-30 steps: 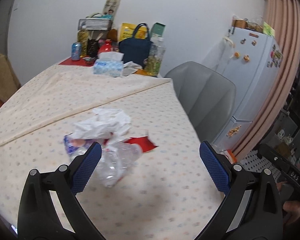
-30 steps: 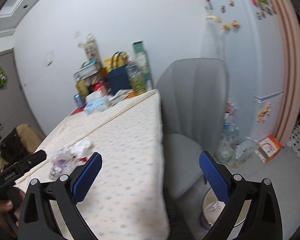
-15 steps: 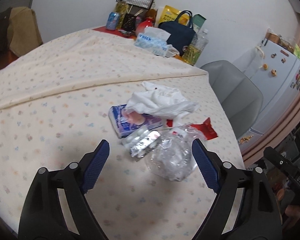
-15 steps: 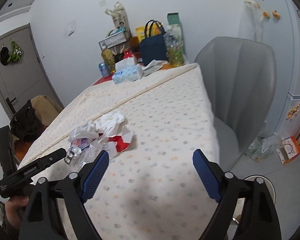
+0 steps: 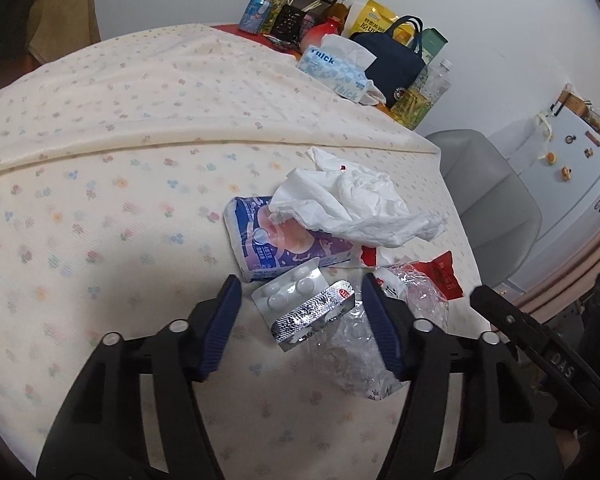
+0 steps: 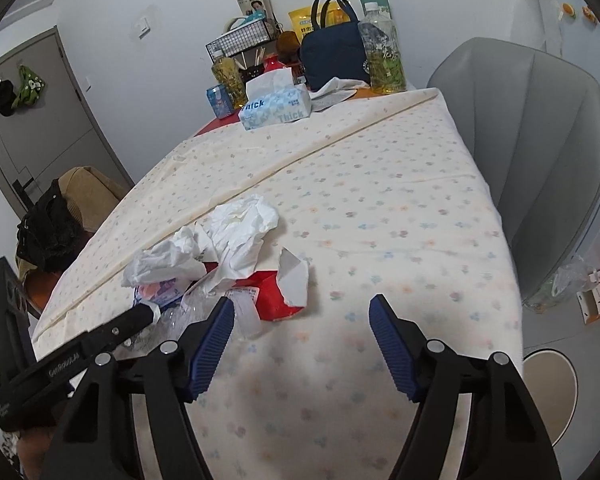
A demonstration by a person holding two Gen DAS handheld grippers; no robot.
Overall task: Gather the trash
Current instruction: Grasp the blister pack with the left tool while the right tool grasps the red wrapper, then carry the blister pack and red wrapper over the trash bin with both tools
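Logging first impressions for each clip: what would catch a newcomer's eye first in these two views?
The heap of trash mid-table on the flowered tablecloth: a crumpled white tissue draped over a blue-purple tissue pack, with a torn red wrapper beside it. Right in front, the left gripper is closing, its jaws straddling a silver pill blister pack. The right gripper is closing over bare cloth beside the heap.
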